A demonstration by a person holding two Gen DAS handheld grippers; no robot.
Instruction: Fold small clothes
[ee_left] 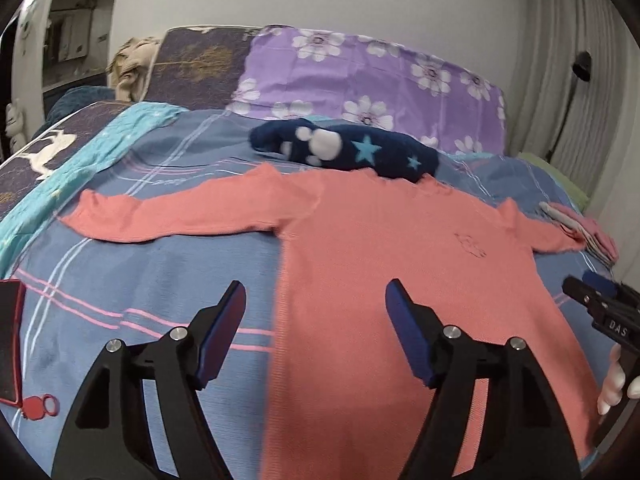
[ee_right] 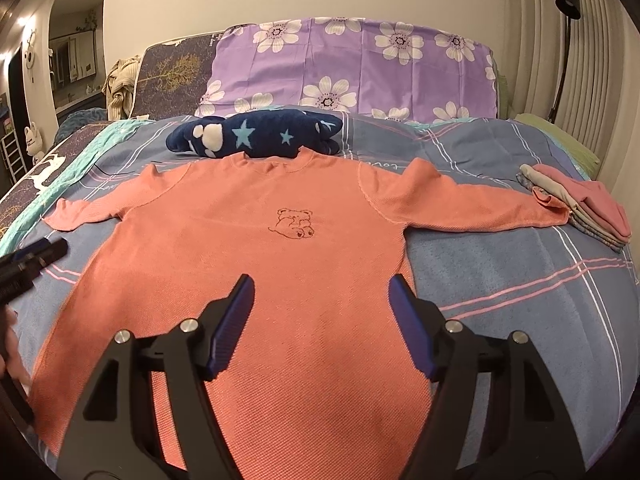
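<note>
A coral long-sleeved top (ee_right: 260, 272) with a small bear drawing lies flat, front up, sleeves spread, on the blue checked bedcover (ee_right: 500, 280). It also shows in the left wrist view (ee_left: 400, 260). My left gripper (ee_left: 316, 300) is open and empty, above the top's left side edge. My right gripper (ee_right: 322, 294) is open and empty, above the top's lower right part. Each gripper shows at the edge of the other's view: the right one (ee_left: 592, 294) and the left one (ee_right: 44, 250).
A stack of folded small clothes (ee_right: 588, 208) lies by the right sleeve cuff. A navy star-patterned fleece bundle (ee_right: 256, 136) lies above the collar. A purple flowered pillow (ee_right: 352, 68) stands behind. A red-edged phone (ee_left: 10, 336) lies at the bed's left.
</note>
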